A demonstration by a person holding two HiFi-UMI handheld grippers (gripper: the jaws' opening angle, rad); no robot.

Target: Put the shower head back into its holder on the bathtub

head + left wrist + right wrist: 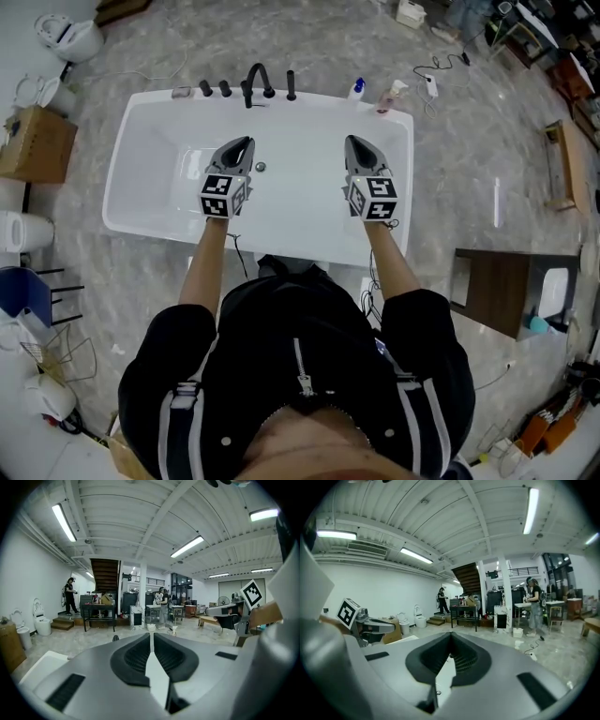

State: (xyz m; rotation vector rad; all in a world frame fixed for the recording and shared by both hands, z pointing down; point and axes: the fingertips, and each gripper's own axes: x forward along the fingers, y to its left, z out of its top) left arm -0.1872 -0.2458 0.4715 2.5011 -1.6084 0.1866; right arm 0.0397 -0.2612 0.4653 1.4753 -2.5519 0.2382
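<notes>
The white bathtub lies below me in the head view. On its far rim stand black fittings: two knobs, a curved spout, and a slim upright black piece that looks like the shower head standing in its holder. My left gripper and right gripper hover side by side over the tub, pointing at the far rim, apart from the fittings. Both are shut with nothing between the jaws. In the gripper views the left gripper and right gripper point nearly level across the room.
Two bottles stand at the tub's far right corner. A cardboard box and toilets sit at the left, a wooden cabinet at the right. Cables lie on the marble floor. People stand by tables far off.
</notes>
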